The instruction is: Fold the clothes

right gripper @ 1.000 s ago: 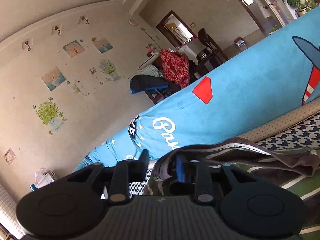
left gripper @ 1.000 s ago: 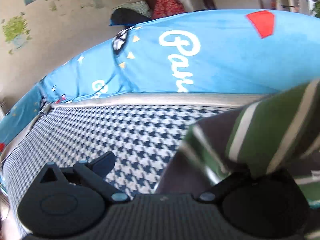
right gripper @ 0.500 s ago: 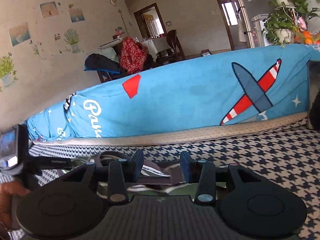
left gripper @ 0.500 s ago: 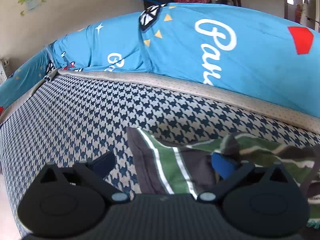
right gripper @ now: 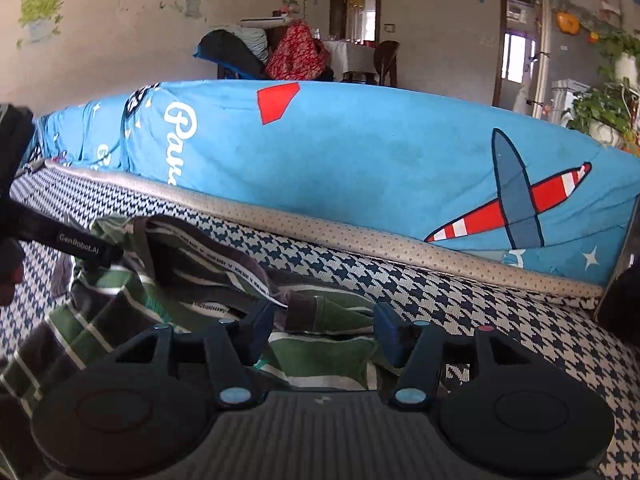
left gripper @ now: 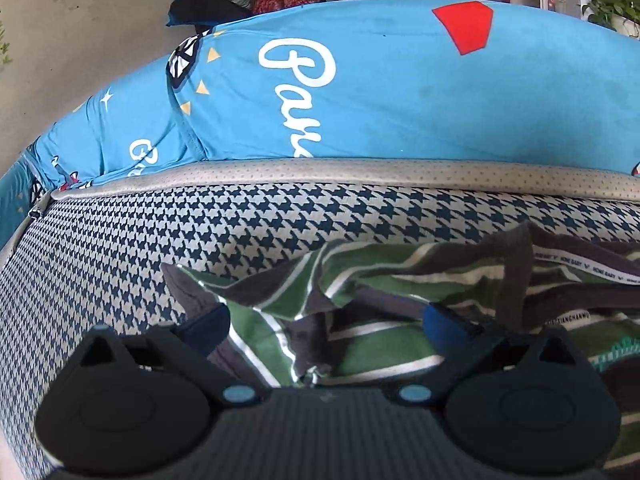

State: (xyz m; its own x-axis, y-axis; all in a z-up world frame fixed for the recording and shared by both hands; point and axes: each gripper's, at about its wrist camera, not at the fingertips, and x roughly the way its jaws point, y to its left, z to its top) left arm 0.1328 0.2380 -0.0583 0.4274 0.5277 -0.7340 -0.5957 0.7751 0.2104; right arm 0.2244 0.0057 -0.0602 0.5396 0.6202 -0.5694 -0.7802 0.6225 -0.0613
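A lived-in home — a sofa with a houndstooth seat cover [right gripper: 500, 316] and a blue cartoon-print backrest cover [right gripper: 360, 152] fills the front. Behind it, plant stickers [right gripper: 40, 4] decorate the wall, clothes pile [right gripper: 256, 54] on furniture, a dining table with white cloth [right gripper: 352, 58] stands by wooden doorways [right gripper: 354, 10] — potted plants [right gripper: 600, 108] at right.

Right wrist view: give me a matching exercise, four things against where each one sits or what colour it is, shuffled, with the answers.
Things:
1. green striped knit garment
2. blue printed cushion cover
3. red patterned cloth
4. potted green plant

Descriptions:
A. draped over furniture in the background
B. lying crumpled on the houndstooth seat
C. at the far right edge
D. shows a red-striped aeroplane

Pairs: 1-B, 2-D, 3-A, 4-C
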